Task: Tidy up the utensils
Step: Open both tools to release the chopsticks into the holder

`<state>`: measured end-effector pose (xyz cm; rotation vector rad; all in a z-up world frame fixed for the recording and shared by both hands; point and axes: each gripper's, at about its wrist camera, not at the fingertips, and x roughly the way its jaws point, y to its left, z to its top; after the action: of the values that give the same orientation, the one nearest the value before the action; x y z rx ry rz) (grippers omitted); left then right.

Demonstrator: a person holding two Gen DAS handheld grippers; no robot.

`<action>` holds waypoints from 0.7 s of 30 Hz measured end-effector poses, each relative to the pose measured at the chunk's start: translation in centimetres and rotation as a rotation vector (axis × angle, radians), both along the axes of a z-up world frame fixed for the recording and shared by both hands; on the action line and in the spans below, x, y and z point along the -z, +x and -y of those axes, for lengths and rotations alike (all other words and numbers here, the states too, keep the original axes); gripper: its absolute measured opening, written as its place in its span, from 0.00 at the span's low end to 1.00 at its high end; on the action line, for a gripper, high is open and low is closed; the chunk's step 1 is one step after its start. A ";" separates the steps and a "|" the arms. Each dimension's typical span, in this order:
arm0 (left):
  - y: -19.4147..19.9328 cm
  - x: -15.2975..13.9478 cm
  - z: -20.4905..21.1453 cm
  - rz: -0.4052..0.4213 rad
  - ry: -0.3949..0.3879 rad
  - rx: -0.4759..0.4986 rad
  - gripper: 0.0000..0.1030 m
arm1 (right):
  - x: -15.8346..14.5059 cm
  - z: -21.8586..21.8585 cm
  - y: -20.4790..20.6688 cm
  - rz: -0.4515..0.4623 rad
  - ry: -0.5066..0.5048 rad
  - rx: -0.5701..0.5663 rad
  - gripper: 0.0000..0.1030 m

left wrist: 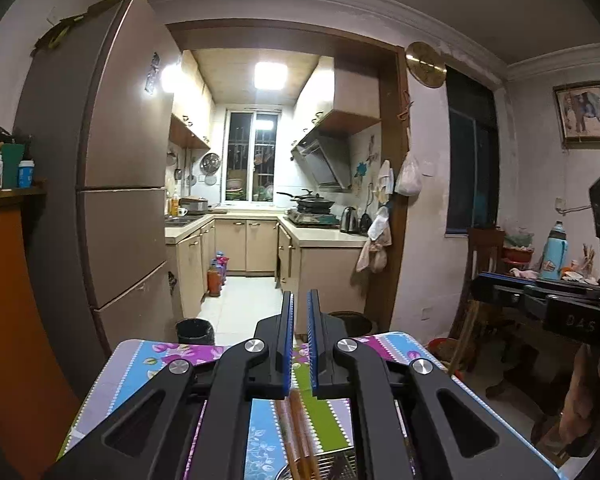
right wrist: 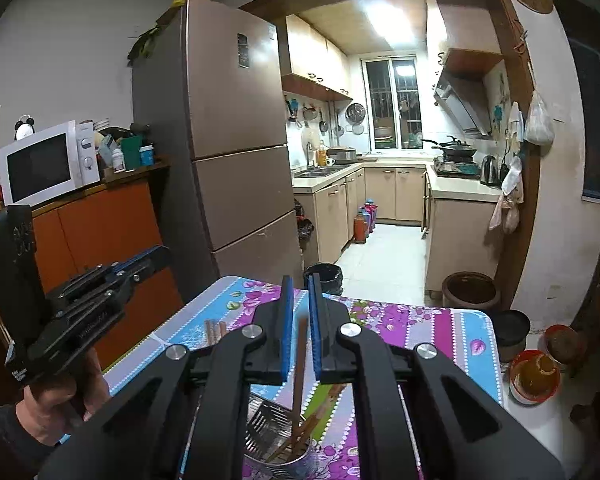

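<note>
In the left wrist view my left gripper (left wrist: 300,300) is raised above the floral tablecloth (left wrist: 140,372), jaws nearly together with a narrow empty gap. Brown chopsticks (left wrist: 296,432) show blurred below it, over a metal utensil holder (left wrist: 332,464). In the right wrist view my right gripper (right wrist: 300,284) has its jaws a little apart. One brown chopstick (right wrist: 300,368) stands upright between them, its lower end in the metal utensil holder (right wrist: 276,436), which holds more chopsticks. I cannot tell whether the pads touch it. Two chopsticks (right wrist: 214,330) lie on the table at the left. The left gripper (right wrist: 140,260) also shows there, held by a hand.
The table (right wrist: 472,344) stands in front of a kitchen doorway. A brown fridge (right wrist: 236,152) and an orange cabinet with a microwave (right wrist: 48,160) are at the left. A black bin (right wrist: 324,276), a brown pot (right wrist: 470,288) and bowls (right wrist: 534,376) sit on the floor.
</note>
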<state>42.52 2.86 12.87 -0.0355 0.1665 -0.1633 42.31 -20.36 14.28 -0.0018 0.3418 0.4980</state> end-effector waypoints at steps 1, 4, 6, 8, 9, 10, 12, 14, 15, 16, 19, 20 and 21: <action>0.1 0.0 -0.3 -0.002 -0.004 -0.007 0.07 | 0.0 0.2 -0.1 0.006 0.003 0.006 0.10; 0.2 0.1 -0.8 -0.003 -0.009 -0.019 0.07 | -0.1 0.6 -0.3 0.014 0.016 0.014 0.18; 0.2 0.1 -1.0 -0.010 -0.010 -0.023 0.07 | -0.1 0.8 -0.4 0.017 0.022 0.018 0.23; 0.2 0.2 -1.1 -0.012 -0.010 -0.025 0.08 | 0.0 0.9 -0.6 0.019 0.025 0.019 0.34; 0.1 0.2 -1.2 -0.014 -0.010 -0.027 0.09 | 0.0 0.9 -0.7 0.021 0.026 0.018 0.40; 0.0 0.1 -1.2 -0.014 -0.010 -0.028 0.13 | 0.1 1.0 -0.9 0.022 0.026 0.017 0.42; -0.3 0.2 -1.2 -0.012 -0.011 -0.031 0.23 | 0.1 1.0 -0.9 0.022 0.026 0.018 0.47; -0.7 0.2 -1.3 -0.008 -0.010 -0.038 0.28 | 0.1 1.1 -1.2 0.026 0.027 0.019 0.53; -0.9 0.2 -1.3 -0.009 -0.006 -0.039 0.29 | 0.1 1.1 -1.5 0.030 0.028 0.021 0.55; -1.0 0.2 -1.3 -0.009 -0.005 -0.039 0.30 | 0.0 1.2 -1.6 0.033 0.029 0.021 0.62; -1.8 0.2 -1.5 -0.006 -0.005 -0.047 0.37 | -0.3 1.2 -2.3 0.046 0.035 0.020 0.77; -2.0 0.2 -1.6 -0.005 -0.006 -0.049 0.39 | -0.4 1.2 -2.6 0.053 0.036 0.020 0.86; -2.3 0.1 -1.6 -0.003 -0.007 -0.052 0.43 | -0.5 1.2 -2.8 0.060 0.035 0.020 0.90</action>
<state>40.23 4.50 12.72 -0.0474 0.1677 -0.1117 39.51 -21.57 14.82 0.0211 0.2743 0.4832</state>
